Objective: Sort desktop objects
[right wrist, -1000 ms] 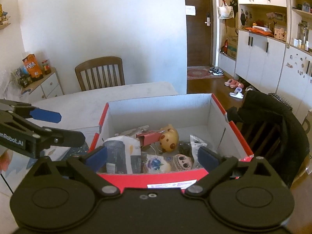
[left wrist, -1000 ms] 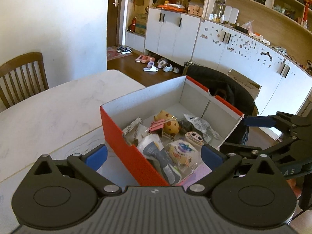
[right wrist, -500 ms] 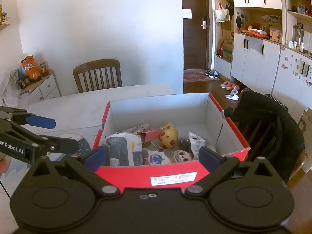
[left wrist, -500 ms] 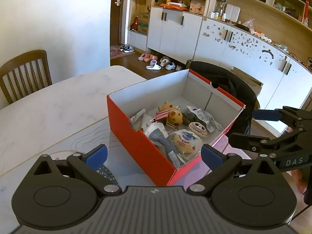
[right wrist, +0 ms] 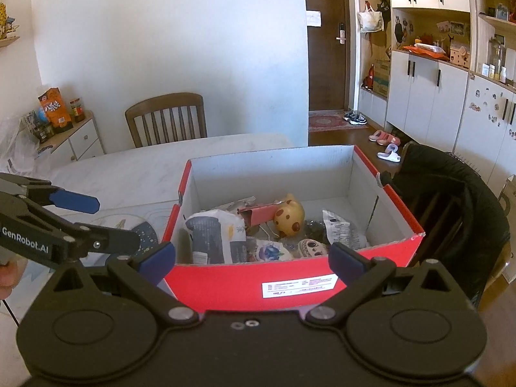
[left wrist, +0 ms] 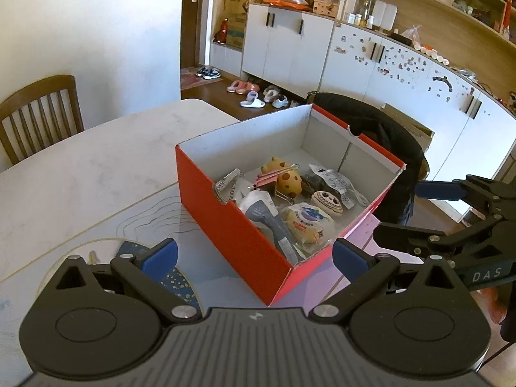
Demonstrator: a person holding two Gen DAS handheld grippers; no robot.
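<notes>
1. The right tool (right wrist: 251,256) is hovering with its jaws spread wide and empty, at the bottom centre of the right wrist view, squarely facing the short labelled end of the red box (right wrist: 290,285).
2. The left tool (left wrist: 254,254) is also gaping, gripping nothing, and looking at a corner of the box (left wrist: 232,225); I judge the right tool nearer the contents.
3. The box's long axis is running away from the right tool, up the frame.
4. Inside are lying a grey-white packet (right wrist: 213,235), a round wrapped bun (right wrist: 269,251), a spotted yellow toy (right wrist: 288,214) and a pink clip (right wrist: 258,213).
5. Beyond, the white surface (right wrist: 135,174) is stretching toward a wooden chair (right wrist: 166,119).
</notes>
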